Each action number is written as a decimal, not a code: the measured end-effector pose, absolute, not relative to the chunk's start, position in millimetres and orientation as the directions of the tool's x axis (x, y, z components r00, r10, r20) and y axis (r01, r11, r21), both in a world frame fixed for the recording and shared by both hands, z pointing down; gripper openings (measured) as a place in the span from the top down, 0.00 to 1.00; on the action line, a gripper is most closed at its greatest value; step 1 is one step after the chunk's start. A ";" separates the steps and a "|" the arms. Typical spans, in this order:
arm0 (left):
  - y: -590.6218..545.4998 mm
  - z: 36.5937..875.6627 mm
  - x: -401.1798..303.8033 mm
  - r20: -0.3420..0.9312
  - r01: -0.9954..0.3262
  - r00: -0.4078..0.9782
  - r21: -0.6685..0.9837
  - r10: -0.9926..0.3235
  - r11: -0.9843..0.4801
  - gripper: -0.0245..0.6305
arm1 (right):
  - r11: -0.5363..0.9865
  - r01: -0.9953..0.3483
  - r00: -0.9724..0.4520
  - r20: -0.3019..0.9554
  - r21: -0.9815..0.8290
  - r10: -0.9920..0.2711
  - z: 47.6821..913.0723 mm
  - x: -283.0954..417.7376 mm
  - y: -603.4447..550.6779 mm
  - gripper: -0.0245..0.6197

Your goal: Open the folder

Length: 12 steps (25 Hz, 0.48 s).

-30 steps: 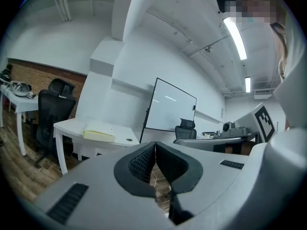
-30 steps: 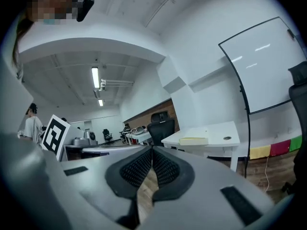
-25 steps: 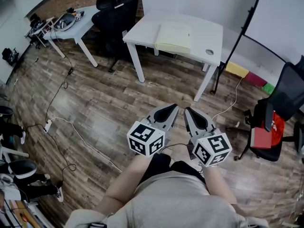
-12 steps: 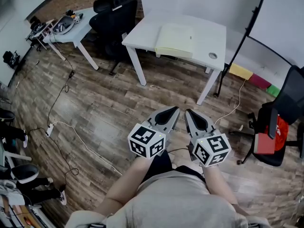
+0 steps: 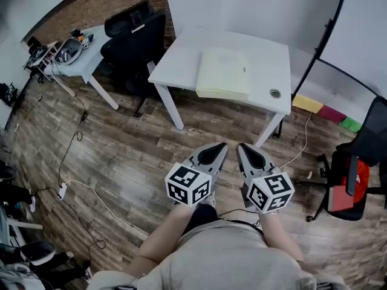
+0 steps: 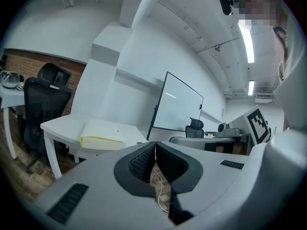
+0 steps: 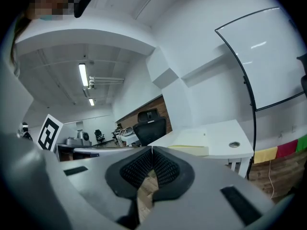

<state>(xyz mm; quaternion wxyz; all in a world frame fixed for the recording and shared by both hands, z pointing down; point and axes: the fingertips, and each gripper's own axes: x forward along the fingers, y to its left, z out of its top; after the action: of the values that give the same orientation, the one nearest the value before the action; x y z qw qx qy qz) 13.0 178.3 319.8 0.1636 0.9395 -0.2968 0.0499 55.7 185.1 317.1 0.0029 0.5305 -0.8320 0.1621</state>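
A pale yellow folder (image 5: 224, 73) lies closed and flat on a white table (image 5: 181, 55) ahead of me. It also shows as the yellow folder (image 6: 102, 138) in the left gripper view and the folder (image 7: 189, 149) in the right gripper view. My left gripper (image 5: 221, 148) and right gripper (image 5: 242, 150) are held side by side over the wooden floor, short of the table's near edge. Both have their jaws closed together with nothing between them.
A black office chair (image 5: 132, 47) stands left of the table, beside a second white desk (image 5: 84, 56) with clutter. A whiteboard stand (image 5: 323, 38) is at the right, next to a black chair with a red bag (image 5: 344, 192). Cables (image 5: 91, 192) trail over the floor.
Both grippers have travelled forward together toward the white table, which now lies closer and larger in the head view. Their jaws have stayed closed.
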 end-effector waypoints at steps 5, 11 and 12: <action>117.0 314.8 11.0 0.188 -0.544 0.839 0.270 -0.511 -0.795 0.93 | 0.359 -0.898 -0.408 0.173 -0.256 -0.897 311.2 49.4 124.6 0.93; 53.7 315.4 11.7 0.192 -0.503 0.863 0.260 -0.466 -0.824 0.93 | 0.311 -0.912 -0.363 0.177 -0.266 -0.915 314.3 49.6 58.4 0.93; 44.2 315.5 11.6 0.196 -0.497 0.867 0.256 -0.459 -0.829 0.93 | 0.303 -0.915 -0.355 0.177 -0.267 -0.918 314.4 49.7 48.9 0.93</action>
<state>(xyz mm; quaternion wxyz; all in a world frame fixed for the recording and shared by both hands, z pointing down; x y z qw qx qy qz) 11.6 44.2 315.5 0.1505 0.9543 -0.2504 0.0629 49.7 48.9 314.4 -0.0043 0.5678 -0.8070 0.1623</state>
